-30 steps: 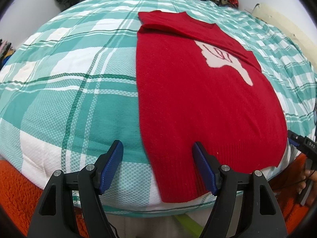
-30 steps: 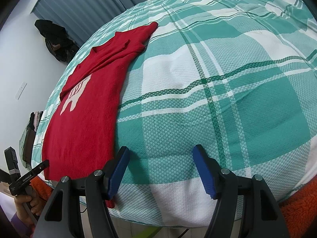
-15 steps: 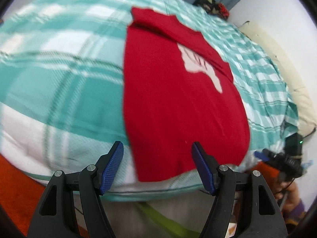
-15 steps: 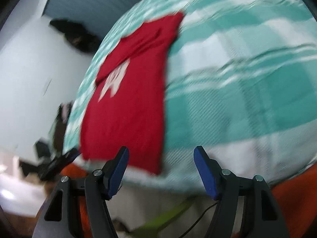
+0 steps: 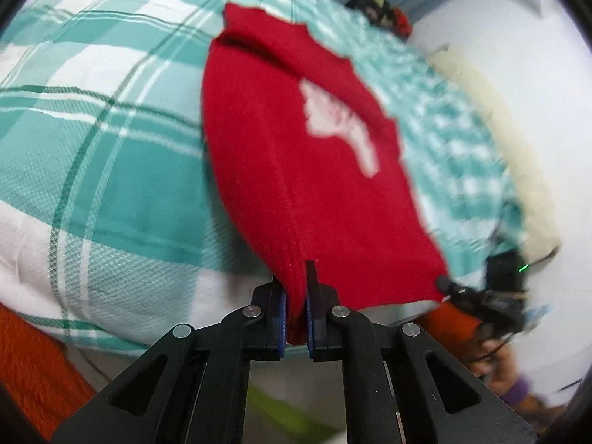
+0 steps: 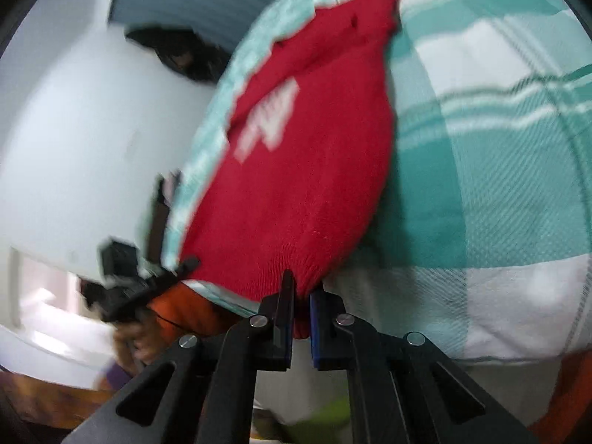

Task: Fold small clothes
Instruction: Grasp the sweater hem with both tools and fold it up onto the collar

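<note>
Teal-white plaid bed point(image 5: 111, 170); red sweater point(image 5: 296, 185) lying on it.

Red sweater point(image 5: 296, 170) with white graphic point(image 5: 340, 125), teal-and-white plaid bedcover point(image 5: 111, 148) with dark green lines, black grippers with blue pads point(image 5: 282, 310), orange blanket point(image 5: 33, 362).

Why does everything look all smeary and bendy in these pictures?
Left wrist view: the red sweater and checked bedspread smear from motion blur, worst on the right; the left gripper pinching the hem stays sharp. Right wrist view: the same smear, with the right gripper crisp. Both views: the fisheye lens bulges the bed round and darkens the corners.
</note>
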{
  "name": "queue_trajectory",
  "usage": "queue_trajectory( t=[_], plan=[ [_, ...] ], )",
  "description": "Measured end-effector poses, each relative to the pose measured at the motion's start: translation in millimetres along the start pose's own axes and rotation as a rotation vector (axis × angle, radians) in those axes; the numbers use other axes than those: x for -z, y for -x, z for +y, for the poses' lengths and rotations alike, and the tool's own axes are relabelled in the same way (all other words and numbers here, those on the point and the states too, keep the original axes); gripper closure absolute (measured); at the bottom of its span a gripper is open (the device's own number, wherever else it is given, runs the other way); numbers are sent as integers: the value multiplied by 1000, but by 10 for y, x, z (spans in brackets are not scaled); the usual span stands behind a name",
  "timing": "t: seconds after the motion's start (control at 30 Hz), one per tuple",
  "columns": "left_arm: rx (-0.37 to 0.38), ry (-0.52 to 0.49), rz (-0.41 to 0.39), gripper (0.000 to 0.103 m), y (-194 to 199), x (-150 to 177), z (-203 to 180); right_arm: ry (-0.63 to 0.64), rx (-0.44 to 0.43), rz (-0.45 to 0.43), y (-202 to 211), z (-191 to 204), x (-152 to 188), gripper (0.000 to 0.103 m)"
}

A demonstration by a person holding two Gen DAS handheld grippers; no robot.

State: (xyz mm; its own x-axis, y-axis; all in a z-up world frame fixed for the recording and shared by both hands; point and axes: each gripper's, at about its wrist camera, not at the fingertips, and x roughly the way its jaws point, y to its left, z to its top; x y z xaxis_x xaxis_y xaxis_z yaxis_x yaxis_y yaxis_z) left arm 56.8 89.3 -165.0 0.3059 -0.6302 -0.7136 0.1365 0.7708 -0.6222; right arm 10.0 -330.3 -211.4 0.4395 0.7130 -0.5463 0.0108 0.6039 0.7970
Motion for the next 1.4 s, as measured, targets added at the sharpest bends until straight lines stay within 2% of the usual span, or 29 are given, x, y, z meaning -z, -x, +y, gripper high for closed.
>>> queue_trajectory(
  t=[0.07, 0.1, 0.2, 0.27, 0.37, 0.47, 0.53, 0.57, 0.6, 0.63, 0.77, 0.8, 0.83, 0.87, 0.9, 0.93, 0.97, 1.0, 1.03, 1.07, 1.1, 1.13, 1.17, 1.2, 1.23, 1.27, 1.3, 1.33, 1.4],
  plan=[
    [74, 24, -12, 97, 53, -282, -64, -23, -38, -51, 92, 54, -157, 96],
    [86, 22, -18, 97, 47, -390, -89, -28, -49, -82, 113, 81, -315, 96],
    [120, 37, -38, 97, -144, -1159, -173, -62, -64, -148, 24, 81, -893, 96],
    [91, 22, -49, 97, -325, -1586, -202, -56, -42, -180, -89, 85, -1313, 96],
    [21, 23, -25, 97, -836, -2389, -217, -71, -5, -196, -352, 39, -1993, 96],
    [-48, 22, -5, 94, -1282, -2972, -190, -74, 54, -196, -619, -60, -2650, 96],
    [-110, 49, -7, 78, -1483, -3243, -139, -86, 59, -204, -763, -135, -3017, 87],
    [-131, 75, -16, 55, -1544, -3337, -101, -98, 90, -220, -813, -169, -3173, 80],
    [-150, 116, -50, 36, -1548, -3469, -19, -111, 115, -241, -835, -206, -3297, 53],
    [-164, 136, -85, 32, -1491, -3535, 55, -124, 118, -267, -830, -269, -3423, 39],
    [-202, 121, -198, 32, -1101, -3435, 175, -52, 137, -309, -627, -243, -3510, 39],
    [-183, 81, -228, 32, -1001, -3337, 116, 2, 130, -307, -565, -164, -3469, 39],
    [-129, 22, -241, 32, -935, -3227, 41, 43, 112, -287, -543, -93, -3407, 39],
    [-61, -50, -221, 32, -975, -3144, -66, 93, 73, -243, -591, 0, -3357, 39],
    [1, -124, -161, 32, -1098, -3097, -184, 141, 28, -176, -689, 95, -3297, 39],
    [26, -191, -90, 32, -1257, -3009, -295, 170, 3, -115, -801, 164, -3251, 40],
    [4, -257, -32, 32, -1449, -2944, -388, 205, -15, -17, -1029, 225, -3210, 40],
    [-63, -322, 12, 32, -1661, -2933, -441, 239, 16, 53, -1234, 236, -3203, 45],
    [-160, -357, 42, 32, -1863, -2977, -419, 269, 79, 82, -1362, 212, -3200, 48],
    [-230, -351, 51, 35, -1976, -3056, -360, 300, 189, 90, -1497, 146, -3240, 51],
    [-335, -279, 36, 47, -2078, -3245, -157, 290, 328, 57, -1544, -8, -3324, 70],
    [-341, -210, 20, 56, -2069, -3364, -17, 205, 365, -9, -1438, -188, -3415, 87],
    [-312, -128, 2, 63, -2009, -3469, 128, 117, 365, -71, -1282, -295, -3474, 87],
    [-260, -11, -38, 63, -1841, -3555, 297, 75, 370, -132, -1112, -311, -3480, 82],
    [-232, 25, -67, 59, -1706, -3561, 348, 84, 370, -179, -959, -257, -3454, 82],
    [-226, 11, -101, 47, -1539, -3515, 336, 140, 351, -199, -810, -132, -3398, 82],
    [-235, -30, -125, 41, -1389, -3405, 276, 208, 317, -179, -714, 14, -3295, 82],
    [-217, -72, -133, 41, -1259, -3247, 209, 247, 278, -150, -653, 123, -3178, 82],
    [-111, -143, -103, 37, -1061, -2806, 79, 313, 139, -40, -620, 311, -2784, 82]
  ],
)
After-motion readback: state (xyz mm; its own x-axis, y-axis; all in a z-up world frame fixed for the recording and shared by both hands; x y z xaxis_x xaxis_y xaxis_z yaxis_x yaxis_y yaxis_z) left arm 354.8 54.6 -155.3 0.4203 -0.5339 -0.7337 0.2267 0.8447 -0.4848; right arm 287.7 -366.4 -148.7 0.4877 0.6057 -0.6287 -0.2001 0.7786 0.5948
